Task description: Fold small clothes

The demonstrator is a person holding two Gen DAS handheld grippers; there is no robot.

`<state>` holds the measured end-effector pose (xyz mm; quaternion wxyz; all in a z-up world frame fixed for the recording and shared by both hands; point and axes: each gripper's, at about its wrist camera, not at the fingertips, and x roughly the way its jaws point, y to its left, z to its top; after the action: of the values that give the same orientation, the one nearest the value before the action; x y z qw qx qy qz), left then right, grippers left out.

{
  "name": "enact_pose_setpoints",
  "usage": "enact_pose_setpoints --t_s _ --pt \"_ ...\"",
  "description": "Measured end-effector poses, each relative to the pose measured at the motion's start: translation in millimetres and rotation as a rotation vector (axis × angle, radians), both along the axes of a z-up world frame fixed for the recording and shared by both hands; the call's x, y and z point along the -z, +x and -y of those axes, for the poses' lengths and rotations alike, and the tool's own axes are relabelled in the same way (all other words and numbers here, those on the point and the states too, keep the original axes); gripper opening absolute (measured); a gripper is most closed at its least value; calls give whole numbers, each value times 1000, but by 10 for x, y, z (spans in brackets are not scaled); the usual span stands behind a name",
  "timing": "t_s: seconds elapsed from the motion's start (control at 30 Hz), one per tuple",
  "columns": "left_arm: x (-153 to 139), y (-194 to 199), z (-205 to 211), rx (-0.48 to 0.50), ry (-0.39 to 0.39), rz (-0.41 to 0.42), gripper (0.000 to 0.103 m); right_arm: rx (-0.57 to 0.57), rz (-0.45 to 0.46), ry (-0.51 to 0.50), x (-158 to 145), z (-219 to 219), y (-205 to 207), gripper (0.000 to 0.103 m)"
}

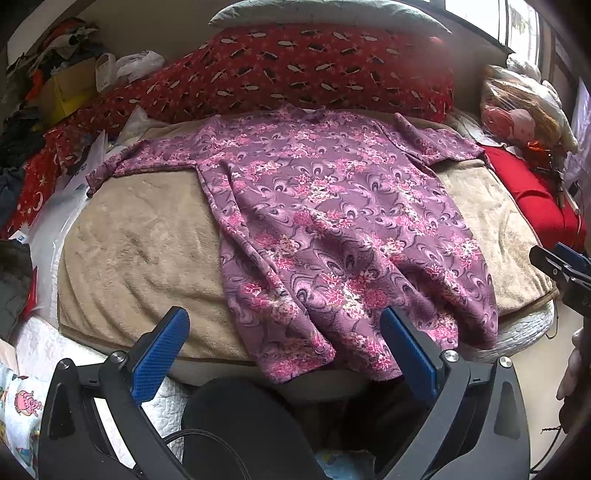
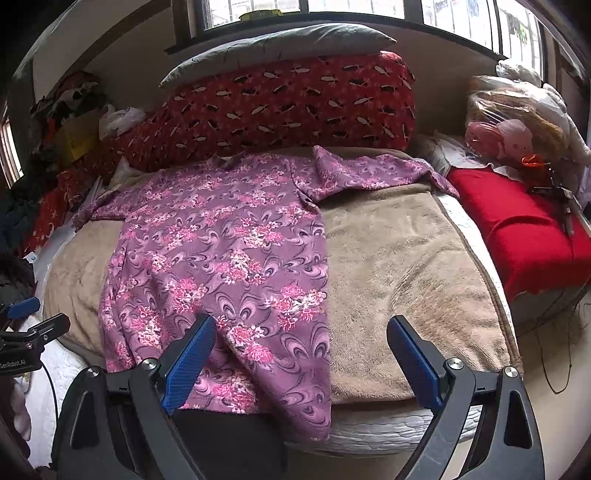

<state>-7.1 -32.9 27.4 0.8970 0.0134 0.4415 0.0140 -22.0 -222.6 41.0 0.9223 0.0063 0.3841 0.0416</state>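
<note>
A purple floral long-sleeved top [image 1: 325, 221] lies spread flat on a beige blanket [image 1: 140, 243], sleeves out to both sides, hem hanging over the near edge. It also shows in the right wrist view [image 2: 221, 251]. My left gripper [image 1: 284, 328] is open and empty, just short of the hem's left part. My right gripper [image 2: 301, 336] is open and empty, over the hem's right corner and the blanket [image 2: 406, 277]. The right gripper's tip also shows in the left wrist view [image 1: 561, 266], and the left gripper's tip in the right wrist view [image 2: 26, 317].
A red patterned bolster [image 1: 314, 70] and a grey pillow [image 1: 325, 14] lie behind the top. A red folded cloth [image 2: 517, 236] and bagged toys [image 2: 509, 122] sit at the right. Clutter and a box [image 1: 66, 88] fill the left. A white quilt [image 1: 40, 354] edges the bed.
</note>
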Motion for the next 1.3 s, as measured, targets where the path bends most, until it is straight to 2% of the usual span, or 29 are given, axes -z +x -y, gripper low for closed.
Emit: enact_pose_setpoints --t_s 0.2,0.27,0.33,0.47,0.53,0.67,0.73,0.83,0.87,0.9,0.93,0.97,1.0,1.07,1.17,1.23,1.3 --pt "64 103 -40 -2 -10 -30 103 -1 -17 7 59 13 76 95" --pt "112 174 -127 -15 -38 -61 103 -3 -37 8 133 30 124 95" --pt "186 266 -313 -65 -74 -101 103 16 -75 15 241 84 189 95" --pt "398 401 -674 -182 -92 -193 103 63 -182 77 562 278 319 95" --pt "510 449 -771 -201 -125 -245 103 80 -236 107 729 350 359 95" --pt "763 500 -651 -149 -193 -354 103 49 -359 167 1083 333 426 94" --pt "822 517 -501 -105 -200 -384 103 17 -409 157 1225 250 434 93" --pt "848 579 -245 -42 -141 -389 103 -19 -392 84 1253 116 383 88" --pt "870 639 -195 -42 -100 -396 103 -28 -379 64 1240 89 362 76" --pt "892 671 -176 -46 -81 -405 87 -42 -366 50 1217 69 344 51" --pt "912 698 -178 -45 -84 -421 40 -54 -359 46 1194 62 333 35" --pt "948 725 -202 -30 -106 -468 15 -70 -355 56 1155 71 320 2" --pt "964 729 -250 -29 -120 -505 5 -92 -352 112 1092 111 302 4" --pt "850 645 -459 -56 -166 -497 5 -114 -306 238 880 243 233 4" --pt "563 408 -889 -102 -231 -439 5 -123 -169 396 416 537 40 4" --pt "502 264 -1183 -155 -268 -431 5 -105 -123 428 224 700 -49 3" --pt "586 136 -1445 -226 -256 -459 4 -90 -127 407 242 766 -110 2"
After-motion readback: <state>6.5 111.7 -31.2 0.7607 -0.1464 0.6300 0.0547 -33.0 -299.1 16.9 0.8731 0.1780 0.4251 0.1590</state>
